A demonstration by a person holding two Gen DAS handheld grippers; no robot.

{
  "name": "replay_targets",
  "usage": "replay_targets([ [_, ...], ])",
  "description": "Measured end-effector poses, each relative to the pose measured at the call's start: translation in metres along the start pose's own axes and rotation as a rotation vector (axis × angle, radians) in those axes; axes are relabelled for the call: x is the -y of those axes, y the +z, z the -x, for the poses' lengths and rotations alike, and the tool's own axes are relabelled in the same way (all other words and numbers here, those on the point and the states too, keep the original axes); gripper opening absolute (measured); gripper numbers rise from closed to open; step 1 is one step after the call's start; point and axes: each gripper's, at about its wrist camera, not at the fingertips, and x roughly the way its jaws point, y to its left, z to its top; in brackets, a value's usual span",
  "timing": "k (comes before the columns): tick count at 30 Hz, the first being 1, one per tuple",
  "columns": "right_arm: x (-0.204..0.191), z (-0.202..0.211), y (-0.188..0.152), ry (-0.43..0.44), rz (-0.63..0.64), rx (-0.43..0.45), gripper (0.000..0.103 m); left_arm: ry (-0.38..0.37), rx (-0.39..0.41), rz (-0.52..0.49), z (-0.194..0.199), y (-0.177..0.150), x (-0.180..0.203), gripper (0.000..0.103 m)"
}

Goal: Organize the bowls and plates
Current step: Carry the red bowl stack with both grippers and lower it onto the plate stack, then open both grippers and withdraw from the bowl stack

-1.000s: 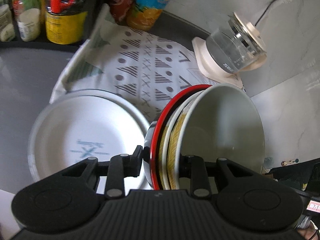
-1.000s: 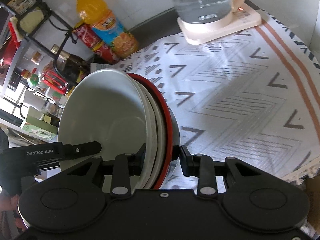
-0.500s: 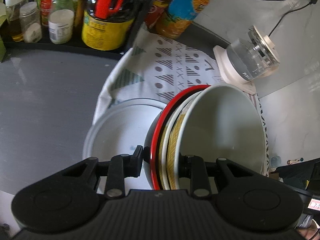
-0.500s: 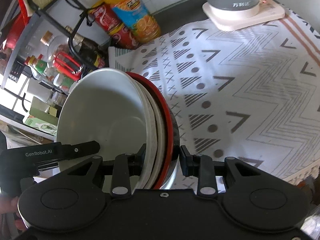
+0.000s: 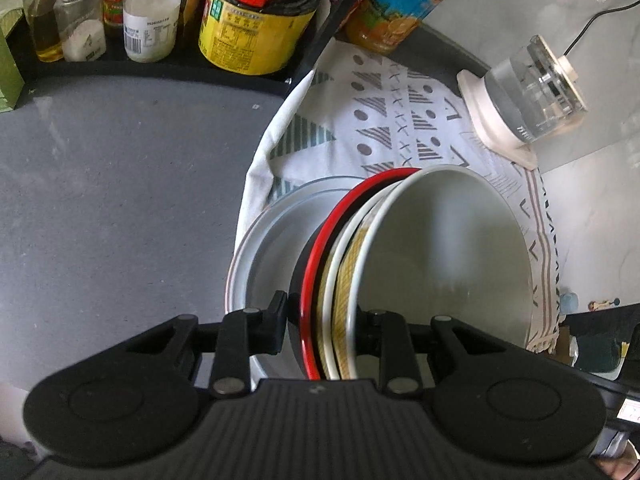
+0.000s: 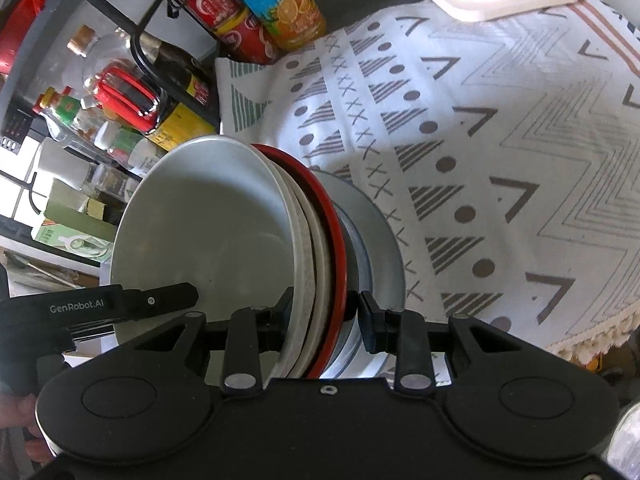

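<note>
Both grippers hold one nested stack of bowls, a white bowl innermost, then a yellow-patterned one and a red-and-black one outermost. My left gripper is shut on the stack's rim. My right gripper is shut on the opposite rim of the bowl stack. The stack hangs tilted over a white plate that lies on the patterned cloth. The plate also shows in the right wrist view, right behind the stack.
A black rack with sauce bottles and jars stands at the back left. A juice bottle and red cans stand behind the cloth. A glass kettle on a white base is at the back right. Grey countertop lies left.
Both grippers have carried the bowl stack back and up from the cloth. The white plate now sits directly under and behind the stack. Grips unchanged.
</note>
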Motion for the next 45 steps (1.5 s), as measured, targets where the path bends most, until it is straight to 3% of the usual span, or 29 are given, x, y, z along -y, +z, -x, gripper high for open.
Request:
replay_targets([
  [18, -0.009, -0.012, -0.005, -0.051, -0.053, 0.007, 0.031, -0.025, -0.045, -0.061, -0.011, 0.012, -0.009, 0.027],
  [22, -0.011, -0.004, -0.008, -0.052, -0.074, 0.047, 0.034, -0.038, -0.043, -0.108, -0.007, 0.013, -0.005, 0.036],
  [26, -0.014, 0.016, -0.013, -0.049, -0.087, 0.126, 0.056, -0.074, -0.017, -0.17, 0.005, 0.014, -0.002, 0.065],
  [29, -0.016, 0.032, -0.02, -0.055, -0.094, 0.191, 0.063, -0.07, 0.02, -0.232, 0.015, 0.014, 0.003, 0.077],
  [33, -0.014, 0.051, -0.03, -0.073, -0.126, 0.259, 0.081, -0.082, 0.057, -0.298, 0.029, 0.013, 0.01, 0.08],
  [36, -0.012, 0.066, -0.038, -0.1, -0.131, 0.3, 0.088, -0.087, 0.079, -0.332, 0.039, 0.012, 0.016, 0.081],
  [45, 0.006, 0.103, -0.068, -0.159, -0.19, 0.397, 0.099, -0.124, 0.165, -0.404, 0.072, -0.004, 0.04, 0.081],
])
